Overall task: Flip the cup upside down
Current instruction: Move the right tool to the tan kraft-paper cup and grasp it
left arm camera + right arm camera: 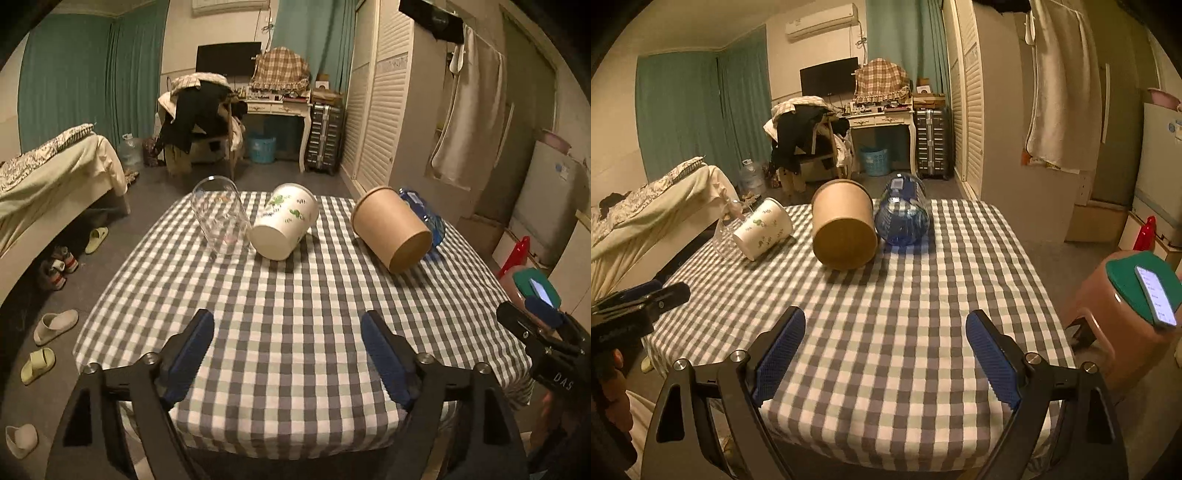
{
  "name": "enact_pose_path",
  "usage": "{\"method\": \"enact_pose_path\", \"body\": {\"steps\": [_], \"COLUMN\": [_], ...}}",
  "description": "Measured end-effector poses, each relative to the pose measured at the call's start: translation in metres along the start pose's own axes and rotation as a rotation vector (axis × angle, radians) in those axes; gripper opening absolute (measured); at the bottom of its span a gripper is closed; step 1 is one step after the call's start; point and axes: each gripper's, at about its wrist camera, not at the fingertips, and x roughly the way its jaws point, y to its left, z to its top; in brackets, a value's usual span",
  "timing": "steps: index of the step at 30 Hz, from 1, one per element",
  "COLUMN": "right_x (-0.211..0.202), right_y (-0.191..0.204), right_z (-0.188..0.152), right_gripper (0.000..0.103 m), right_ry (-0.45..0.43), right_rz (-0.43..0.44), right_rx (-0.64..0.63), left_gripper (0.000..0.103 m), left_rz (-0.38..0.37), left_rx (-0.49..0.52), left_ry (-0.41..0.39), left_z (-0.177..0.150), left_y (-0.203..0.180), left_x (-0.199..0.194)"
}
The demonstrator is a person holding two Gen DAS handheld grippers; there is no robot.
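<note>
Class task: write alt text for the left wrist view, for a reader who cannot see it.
Four containers lie on their sides across a checked tablecloth: a clear glass, a white paper cup, a brown paper cup and a blue bottle. The open left hand-held gripper hovers nearer the camera, holding nothing.

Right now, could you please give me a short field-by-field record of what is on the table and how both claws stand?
surface: table with checked cloth
clear glass cup: on its side, far left
white printed cup: on its side, base toward the camera, against the glass cup
brown paper cup: on its side, base toward the camera
blue bottle: lying right of the brown cup
left claw: open, empty, above the near table edge
right claw: open, empty
flipped cups: none yet
</note>
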Motion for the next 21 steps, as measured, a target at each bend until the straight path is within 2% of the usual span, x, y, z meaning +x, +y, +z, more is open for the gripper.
{"method": "enact_pose_path", "body": {"steps": [10, 21], "right_x": [0.003, 0.005], "right_y": [0.021, 0.025], "right_z": [0.019, 0.020], "right_gripper": [0.089, 0.089], "right_ry": [-0.009, -0.004], "right_rz": [-0.004, -0.003], "right_rx": [-0.036, -0.048], "left_gripper": [0.085, 0.086], "left_rz": [0.001, 0.017], "left_rx": [0.017, 0.026], "left_ry": [-0.016, 0.000], "left_z": [0.015, 0.015], "left_y": [0.002, 0.000], "left_x": [0.009, 0.016]}}
